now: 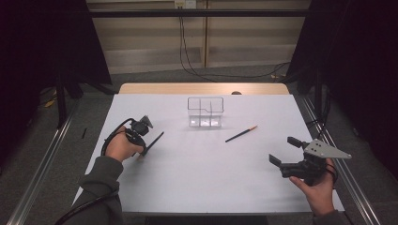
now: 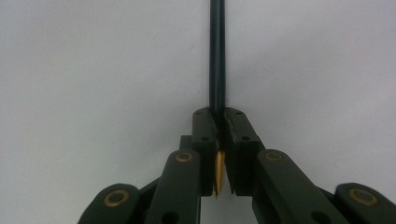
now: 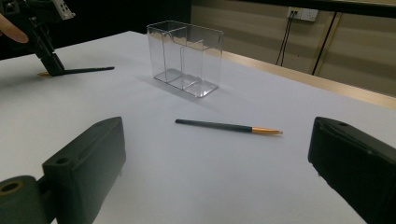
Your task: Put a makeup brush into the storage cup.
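Spreading across most of the high view, the white worktop carries everything here, with a strip of bare wood showing along its far edge. Near that far edge, about midway across, stands a clear plastic organiser, upright, with inner walls splitting it into compartments; the right gripper view shows it as see-through, with nothing visible inside.

At the person's right, the right tool is held low near the worktop's right edge, a grey three-cornered plate on top of it. Its jaws stand wide apart with nothing between them, and they rise at either side of the right gripper view.

At the person's left, the left tool points down at the worktop and is clamped on a dark pencil. In the left gripper view the shaft runs straight away from the closed jaws, while its golden end sits pinched between the pads, just behind the fingertips. From the right gripper view this pencil lies nearly flat on the white surface.

A second pencil, also dark with a golden tip, lies loose between the organiser and the right tool, well apart from both, its tip pointing towards the far right.
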Action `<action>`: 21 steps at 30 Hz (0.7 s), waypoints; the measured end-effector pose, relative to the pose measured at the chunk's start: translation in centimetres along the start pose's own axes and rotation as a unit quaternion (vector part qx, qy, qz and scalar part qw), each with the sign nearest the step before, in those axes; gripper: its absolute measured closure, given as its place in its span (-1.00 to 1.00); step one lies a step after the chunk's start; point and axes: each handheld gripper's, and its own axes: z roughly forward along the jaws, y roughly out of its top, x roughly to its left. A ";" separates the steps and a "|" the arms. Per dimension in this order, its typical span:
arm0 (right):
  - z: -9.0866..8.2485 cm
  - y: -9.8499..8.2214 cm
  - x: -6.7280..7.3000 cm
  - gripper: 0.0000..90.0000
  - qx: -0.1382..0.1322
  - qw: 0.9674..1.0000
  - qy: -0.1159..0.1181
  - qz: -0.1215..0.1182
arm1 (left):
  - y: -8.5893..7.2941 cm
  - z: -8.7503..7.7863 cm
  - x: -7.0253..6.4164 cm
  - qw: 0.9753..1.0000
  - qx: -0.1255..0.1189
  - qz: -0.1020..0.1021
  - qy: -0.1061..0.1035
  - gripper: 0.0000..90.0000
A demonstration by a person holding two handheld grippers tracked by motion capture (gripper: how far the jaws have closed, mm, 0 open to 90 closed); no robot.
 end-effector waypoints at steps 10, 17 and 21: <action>0.1 -0.1 -0.1 -0.92 0.003 1.000 0.002 0.004 | -0.3 -0.2 0.2 1.000 -0.010 0.000 -0.003 0.86; 0.3 -0.2 0.0 -0.93 0.009 1.000 0.002 0.003 | -0.2 -0.5 0.2 1.000 -0.010 0.001 -0.006 0.86; 0.5 -0.2 -0.1 -0.93 0.011 1.000 0.005 0.004 | -0.2 -1.0 0.1 1.000 -0.013 0.006 -0.009 0.86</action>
